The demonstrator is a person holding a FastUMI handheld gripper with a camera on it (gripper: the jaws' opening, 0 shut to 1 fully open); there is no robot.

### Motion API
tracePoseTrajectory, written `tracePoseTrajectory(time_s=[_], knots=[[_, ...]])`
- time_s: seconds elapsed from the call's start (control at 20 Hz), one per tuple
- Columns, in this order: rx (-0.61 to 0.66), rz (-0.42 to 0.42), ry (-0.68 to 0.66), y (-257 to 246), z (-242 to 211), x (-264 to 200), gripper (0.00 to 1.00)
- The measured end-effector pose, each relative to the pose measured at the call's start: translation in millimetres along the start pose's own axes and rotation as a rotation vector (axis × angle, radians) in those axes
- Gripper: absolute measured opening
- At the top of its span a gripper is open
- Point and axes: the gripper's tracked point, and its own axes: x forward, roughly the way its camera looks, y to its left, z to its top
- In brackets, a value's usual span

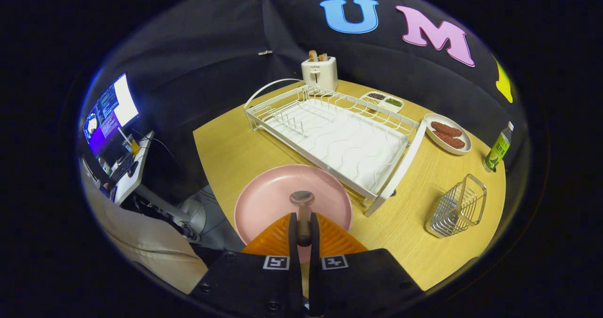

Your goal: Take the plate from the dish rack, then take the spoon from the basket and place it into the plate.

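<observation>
Both gripper [303,224] fingers clamp the spoon [302,209]; pink plate [268,200] lies beneath.

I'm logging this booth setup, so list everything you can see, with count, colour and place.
Round pink plate: one, pink, on the wooden table, just ahead of the fingers.
Metal spoon: one, silver-grey, held over the plate.
White wire dish rack: one, white, beyond the plate.
Wire basket: one, silver, right of the rack.
White toaster: one, behind the rack.
Divided tray: one, white, beside the toaster.
White dish of brown food: one, right of the rack.
Green bottle: one, beyond the basket.
Monitor: one, left of the table.
Gripper: one, fingers shut on the spoon's handle.
</observation>
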Motion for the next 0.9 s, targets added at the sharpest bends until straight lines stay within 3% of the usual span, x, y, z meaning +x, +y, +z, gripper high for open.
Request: tracePoseTrajectory(time_s=[0.15,0.3,0.4,0.65,0.9], knots=[[-0.032,-0.005,0.075,-3,-22,3,0.18],[-0.045,-0.011,0.093,-2,-32,3,0.19],[-0.036,-0.021,0.086,-3,-33,2,0.28],[-0.024,-0.022,0.081,-1,-33,-1,1.0],[0.007,-0.026,0.053,2,-22,-11,1.0]])
